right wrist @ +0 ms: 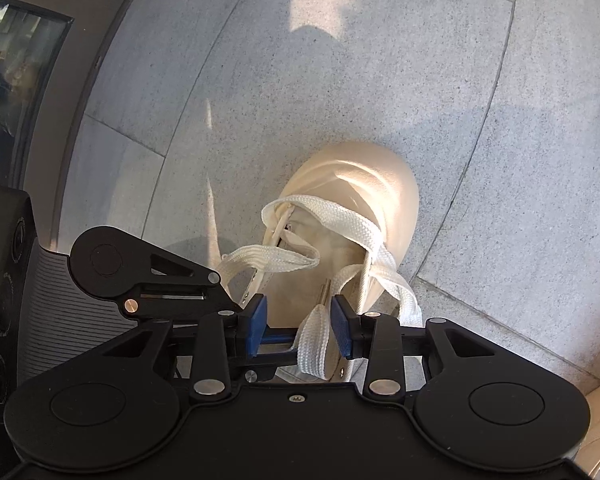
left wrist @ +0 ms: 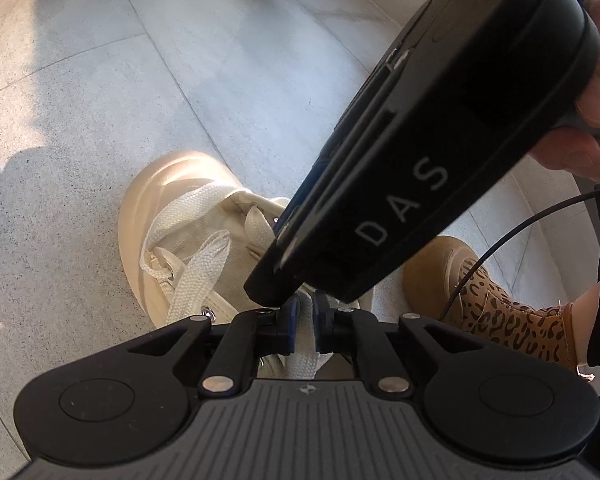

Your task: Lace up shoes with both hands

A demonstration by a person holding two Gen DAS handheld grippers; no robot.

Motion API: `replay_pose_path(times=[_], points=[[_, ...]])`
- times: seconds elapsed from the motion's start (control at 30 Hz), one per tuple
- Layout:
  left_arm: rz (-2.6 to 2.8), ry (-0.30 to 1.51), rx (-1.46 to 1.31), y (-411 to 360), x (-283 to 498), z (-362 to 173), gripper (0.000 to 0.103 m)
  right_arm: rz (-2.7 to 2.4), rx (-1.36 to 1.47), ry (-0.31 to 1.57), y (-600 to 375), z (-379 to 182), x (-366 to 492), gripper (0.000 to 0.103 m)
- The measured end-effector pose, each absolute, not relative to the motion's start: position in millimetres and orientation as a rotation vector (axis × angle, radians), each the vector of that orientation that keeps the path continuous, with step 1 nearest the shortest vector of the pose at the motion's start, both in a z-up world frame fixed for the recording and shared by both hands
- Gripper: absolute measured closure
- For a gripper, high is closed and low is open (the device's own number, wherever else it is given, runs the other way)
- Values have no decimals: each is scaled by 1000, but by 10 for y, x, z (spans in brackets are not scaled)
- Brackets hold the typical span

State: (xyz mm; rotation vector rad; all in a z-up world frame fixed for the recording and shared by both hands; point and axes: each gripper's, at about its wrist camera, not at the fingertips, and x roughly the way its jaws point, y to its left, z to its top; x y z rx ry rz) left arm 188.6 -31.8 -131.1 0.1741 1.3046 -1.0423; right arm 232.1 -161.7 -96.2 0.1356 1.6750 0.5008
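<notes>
on the grey tiled floor (right wrist: 380, 60) my cream shoe (right wrist: 364, 172) sits half laced, left tool (left wrist: 305, 322) clamped on the lace (left wrist: 305, 344), right tool (right wrist: 300, 322) apart around another strand, upper eyelets still left.

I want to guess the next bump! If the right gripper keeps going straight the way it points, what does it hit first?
Probably the white lace hanging loose between the right gripper's open jaws, then the cream shoe just behind it. Depth is hard to judge here.
</notes>
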Motion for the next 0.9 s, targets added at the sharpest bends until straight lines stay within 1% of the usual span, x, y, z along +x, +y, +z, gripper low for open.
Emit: replay_pose_path(times=[0.4, 0.6, 0.7, 0.77, 0.83, 0.9], points=[[-1001, 1288, 151, -436, 1594, -1249, 96, 440, 198, 1738, -1685, -1136, 2343, 68], [-1000, 1283, 145, -524, 1435, -1218, 96, 429, 159, 1738, -1637, -1173, 2306, 73], [-1001, 1276, 138, -553, 1355, -1196, 96, 427, 111, 1731, -1581, -1179, 2289, 79], [-1002, 1272, 137, -579, 1290, -1182, 96, 424, 50, 1724, -1531, -1193, 2265, 90], [-999, 1261, 143, -614, 1211, -1163, 96, 427, -5, 1713, -1489, -1207, 2234, 97], [-1000, 1264, 133, -644, 1135, -1136, 92, 441, -37, 1700, -1478, -1207, 2205, 100]])
